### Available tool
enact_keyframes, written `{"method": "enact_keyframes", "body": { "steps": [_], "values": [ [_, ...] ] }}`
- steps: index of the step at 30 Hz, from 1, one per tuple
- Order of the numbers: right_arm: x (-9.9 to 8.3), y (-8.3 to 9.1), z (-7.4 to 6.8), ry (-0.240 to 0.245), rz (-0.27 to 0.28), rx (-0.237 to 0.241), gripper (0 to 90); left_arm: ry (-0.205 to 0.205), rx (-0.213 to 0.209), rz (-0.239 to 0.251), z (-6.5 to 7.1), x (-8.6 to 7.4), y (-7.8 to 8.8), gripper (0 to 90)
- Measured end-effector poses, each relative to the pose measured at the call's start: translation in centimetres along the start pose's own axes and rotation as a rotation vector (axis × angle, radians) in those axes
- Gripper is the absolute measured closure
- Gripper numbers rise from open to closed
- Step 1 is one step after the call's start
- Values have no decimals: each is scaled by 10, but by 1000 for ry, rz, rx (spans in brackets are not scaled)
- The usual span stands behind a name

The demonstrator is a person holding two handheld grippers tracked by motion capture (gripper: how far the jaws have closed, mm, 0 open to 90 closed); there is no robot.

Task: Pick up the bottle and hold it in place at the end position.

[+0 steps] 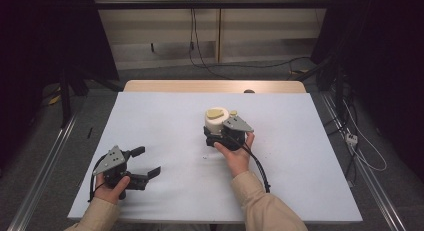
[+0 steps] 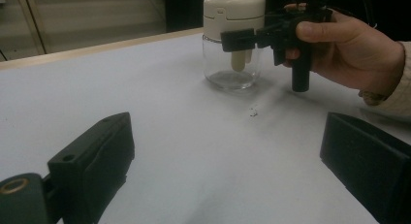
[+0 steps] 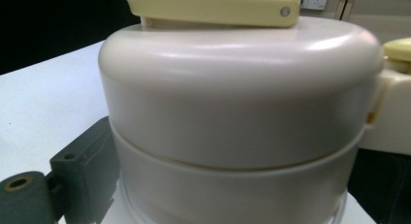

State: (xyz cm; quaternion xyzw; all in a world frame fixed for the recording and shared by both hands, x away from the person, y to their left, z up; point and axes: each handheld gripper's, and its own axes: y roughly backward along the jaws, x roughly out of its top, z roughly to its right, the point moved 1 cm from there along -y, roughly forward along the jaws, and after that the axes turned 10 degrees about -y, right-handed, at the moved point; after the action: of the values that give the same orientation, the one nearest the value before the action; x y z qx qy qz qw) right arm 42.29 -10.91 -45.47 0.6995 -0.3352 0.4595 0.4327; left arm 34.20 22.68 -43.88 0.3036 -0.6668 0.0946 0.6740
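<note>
high view: jar [image 1: 216,122] with a cream lid sits upright mid-worktop [image 1: 165,121], slightly right of centre. right hand-held gripper [image 1: 216,136] is on it from the near side, jaws either side of the lid area. left hand-held gripper [image 1: 147,163] rests near the front-left corner, jaws spread, nothing between them, well apart from the jar.

left gripper view: own jaws wide apart over bare worktop. farther off, the jar's clear glass body [image 2: 230,64] stands on the surface, looks empty bar a cream stem hanging inside. the right hand-held gripper's jaw sits across the lower edge of the cream lid [image 2: 234,13], right hand [image 2: 349,52] behind it.

right gripper view: lid [image 3: 237,98] right up against the camera, yellow flip tab [image 3: 213,8] on top. one jaw visible at left, touching the lid's lower band; looks clamped on the lid.

risks, my read: grip is on the lid, not the glass. if the lid isn't locked, a lift pulls it off or drops the glass. smooth rounded plastic could slip. twisting with nothing bracing the body would just spin the whole jar.
</note>
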Motion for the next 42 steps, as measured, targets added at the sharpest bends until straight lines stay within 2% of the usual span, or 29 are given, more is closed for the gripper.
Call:
{"method": "enact_keyframes", "body": {
  "steps": [8,22,42],
  "values": [
    [-1,-3,2,-15,-5,2,57,-3,2,-1,0,0,0,49],
    [2,-14,-4,-13,-14,15,57,-4,6,2,-1,0,1,49],
    [4,-16,-1,-30,-3,7,58,-2,4,2,-1,0,1,50]
  ]
}}
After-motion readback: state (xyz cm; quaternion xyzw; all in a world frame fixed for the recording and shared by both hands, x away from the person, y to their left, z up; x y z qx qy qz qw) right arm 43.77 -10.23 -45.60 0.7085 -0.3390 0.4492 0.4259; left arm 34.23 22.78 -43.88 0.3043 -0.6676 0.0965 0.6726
